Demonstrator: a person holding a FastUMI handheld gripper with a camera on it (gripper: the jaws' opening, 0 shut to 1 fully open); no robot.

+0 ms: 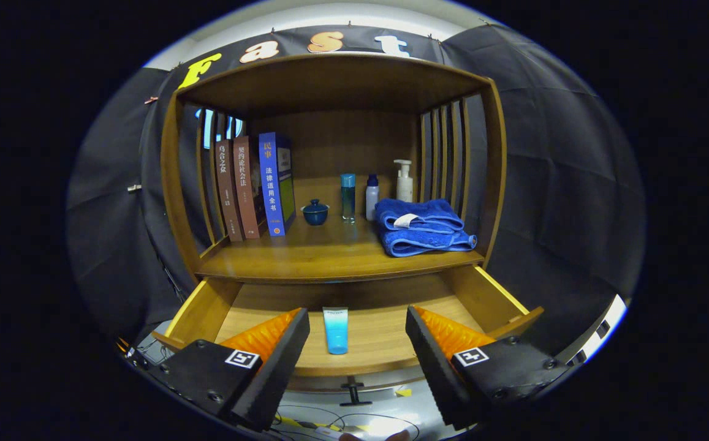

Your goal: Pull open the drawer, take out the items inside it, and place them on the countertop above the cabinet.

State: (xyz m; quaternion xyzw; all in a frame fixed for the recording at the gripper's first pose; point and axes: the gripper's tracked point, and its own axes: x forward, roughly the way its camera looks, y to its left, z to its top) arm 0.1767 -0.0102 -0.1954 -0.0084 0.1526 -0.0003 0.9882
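While you held the gripper (357, 318) over the front of the pulled-out drawer (489, 297), its jaws stood wide apart and gripped nothing. Between the two fingers, lying flat on the drawer's wooden floor and touching neither of them, was a blue tube (336, 331), its length running front to back. Below the drawer's front edge a dark handle (354, 392) stuck out. Just beyond the drawer, the cabinet's bench (329, 257) carried several things: to your left three books (253, 187) stood upright against the slatted side, the blue one nearest the middle; beside them sat a small dark blue lidded cup (315, 212). Further along were a slim teal bottle (347, 196), a small white bottle (372, 197) with a dark cap, and a white pump bottle (404, 180) at the back. To your right, a folded blue towel (421, 226) lay in front of the pump bottle.
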